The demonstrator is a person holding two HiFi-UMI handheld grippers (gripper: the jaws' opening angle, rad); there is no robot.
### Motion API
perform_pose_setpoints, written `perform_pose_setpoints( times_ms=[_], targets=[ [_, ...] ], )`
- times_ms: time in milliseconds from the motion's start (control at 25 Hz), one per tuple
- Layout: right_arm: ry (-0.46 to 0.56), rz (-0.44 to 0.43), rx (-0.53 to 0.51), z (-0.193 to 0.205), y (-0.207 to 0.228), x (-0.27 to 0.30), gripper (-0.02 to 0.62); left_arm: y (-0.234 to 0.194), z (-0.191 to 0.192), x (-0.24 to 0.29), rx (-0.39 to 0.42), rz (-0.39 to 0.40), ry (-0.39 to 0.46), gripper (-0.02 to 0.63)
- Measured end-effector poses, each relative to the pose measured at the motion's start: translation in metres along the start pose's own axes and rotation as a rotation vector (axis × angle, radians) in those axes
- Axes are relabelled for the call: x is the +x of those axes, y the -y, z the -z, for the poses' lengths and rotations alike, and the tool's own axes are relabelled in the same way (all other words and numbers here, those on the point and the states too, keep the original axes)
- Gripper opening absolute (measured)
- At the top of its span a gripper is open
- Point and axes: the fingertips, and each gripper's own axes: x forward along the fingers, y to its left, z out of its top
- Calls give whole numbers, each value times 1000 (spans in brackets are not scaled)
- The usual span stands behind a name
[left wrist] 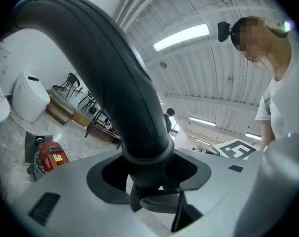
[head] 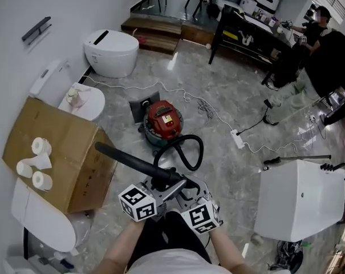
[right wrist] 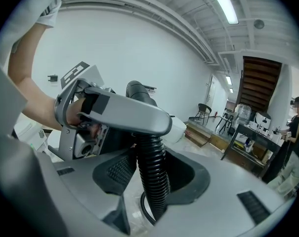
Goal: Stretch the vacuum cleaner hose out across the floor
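1. Vacuum cleaner hose (right wrist: pixel 151 174): black and ribbed, joined at one end to the red vacuum cleaner (head: pixel 163 120) on the grey floor (head: pixel 218 96). Curled in one loop on the floor just in front of that machine, then lifted up to the two grippers close to the person's body.
2. At the free end of the hose, a smooth tube (head: pixel 124 158), also black, raised off the floor. Pointing out to the left, toward the cardboard box (head: pixel 69 147).
3. Left hand-held gripper (left wrist: pixel 150 179): jaws closed around the thick collar of the smooth tube, one pad on each side of it. Held about level, with the tube rising up and away from the jaws.
4. Right hand-held gripper (right wrist: pixel 154 181): jaws closed on the ribbed part of the hose, tilted downward. Directly behind the left one, which fills the left part of the right gripper view. Below the jaws, the hose hanging and curving away toward the floor.
5. Both grippers near each other, low in the head view.
6. Around them:
   - Three paper rolls (head: pixel 38 164) on top of the cardboard box.
   - A white toilet (head: pixel 110 51) by the wall, beyond the vacuum cleaner.
   - A white power strip (head: pixel 238 138) with its cable on the floor, to the right of the vacuum cleaner.
   - Far at the upper right, another person (head: pixel 323 44) beside a dark table (head: pixel 240 36).
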Motion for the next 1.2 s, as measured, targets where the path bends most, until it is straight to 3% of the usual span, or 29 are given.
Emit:
perform_pose_setpoints(
  times_ms=[200, 560, 840, 1200],
  targets=[
    [-32, 22, 30, 13, -14, -1, 181, 2, 16, -8, -15, 35, -37, 238],
    [-36, 32, 39, 18, -37, -10, 181, 16, 30, -26, 29, 63, -59, 238],
    [-47, 26, 16, 28, -49, -16, 181, 21, 44, -34, 4, 50, -49, 238],
    [-38, 29, 19, 58, -56, -86, 181, 89, 79, -19, 41, 61, -60, 238]
  ],
)
